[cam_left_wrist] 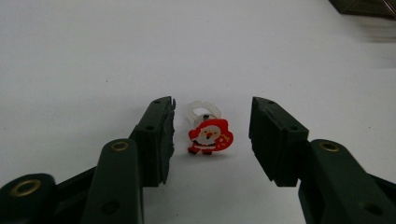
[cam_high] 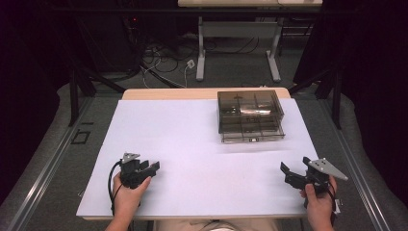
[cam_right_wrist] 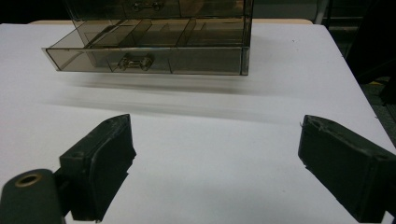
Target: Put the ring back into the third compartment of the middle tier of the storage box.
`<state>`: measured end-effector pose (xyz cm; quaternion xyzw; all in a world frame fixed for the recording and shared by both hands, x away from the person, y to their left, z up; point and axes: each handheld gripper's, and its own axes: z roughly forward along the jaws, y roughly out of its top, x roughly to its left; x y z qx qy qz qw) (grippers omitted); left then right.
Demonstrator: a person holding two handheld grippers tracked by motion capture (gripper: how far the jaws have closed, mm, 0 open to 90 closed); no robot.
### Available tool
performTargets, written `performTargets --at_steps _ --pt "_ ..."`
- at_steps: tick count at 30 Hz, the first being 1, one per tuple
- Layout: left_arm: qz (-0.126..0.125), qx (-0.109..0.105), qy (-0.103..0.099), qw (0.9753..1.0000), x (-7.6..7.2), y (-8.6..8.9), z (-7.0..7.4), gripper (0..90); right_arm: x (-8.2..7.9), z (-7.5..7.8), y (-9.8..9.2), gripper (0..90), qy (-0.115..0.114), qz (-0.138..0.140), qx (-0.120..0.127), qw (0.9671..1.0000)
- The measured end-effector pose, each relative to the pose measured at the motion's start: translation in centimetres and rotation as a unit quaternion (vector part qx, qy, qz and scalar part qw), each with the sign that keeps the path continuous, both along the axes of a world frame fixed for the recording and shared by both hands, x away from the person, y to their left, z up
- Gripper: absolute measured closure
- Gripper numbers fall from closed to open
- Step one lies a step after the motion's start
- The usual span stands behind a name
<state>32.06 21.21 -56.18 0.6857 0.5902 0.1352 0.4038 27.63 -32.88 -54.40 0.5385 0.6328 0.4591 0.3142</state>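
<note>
Left gripper view: a Santa ring (cam_left_wrist: pixel 208 133), a red figure on a pale translucent band, lies on the white table (cam_left_wrist: pixel 93 56) between the parted jaws of the left gripper (cam_left_wrist: pixel 212 140), touching neither. High view places this gripper (cam_high: pixel 144 169) at the near left, held by the left hand (cam_high: pixel 129 192). The right gripper (cam_high: pixel 294 174), in the right hand (cam_high: pixel 318 204), has its jaws spread wide over bare surface. A smoky transparent drawer box (cam_high: pixel 250 115) stands at the far right, its lowest drawer (cam_right_wrist: pixel 140 58) pulled out. Beyond the table, grey floor, loose cables (cam_high: pixel 163 62) and another table's legs (cam_high: pixel 201 53) sit in a dark room.
</note>
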Motion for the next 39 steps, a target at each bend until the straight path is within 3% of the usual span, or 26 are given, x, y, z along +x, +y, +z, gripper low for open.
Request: performTargets --at_steps 15,27,39 --pt "0.008 -0.023 0.023 0.9994 0.09 -0.04 -0.09 59.1 0.04 -0.07 -0.01 10.3 -0.001 0.002 -0.002 1.0000" --pt "0.002 -0.009 0.027 0.9996 0.15 -0.10 -0.10 66.6 0.09 -0.10 -0.01 10.4 -0.002 0.004 -0.004 1.0000" --pt "0.000 -0.001 0.024 0.9997 0.17 -0.13 -0.15 67.9 0.10 -0.14 0.05 11.0 -0.001 0.002 0.000 1.0000"
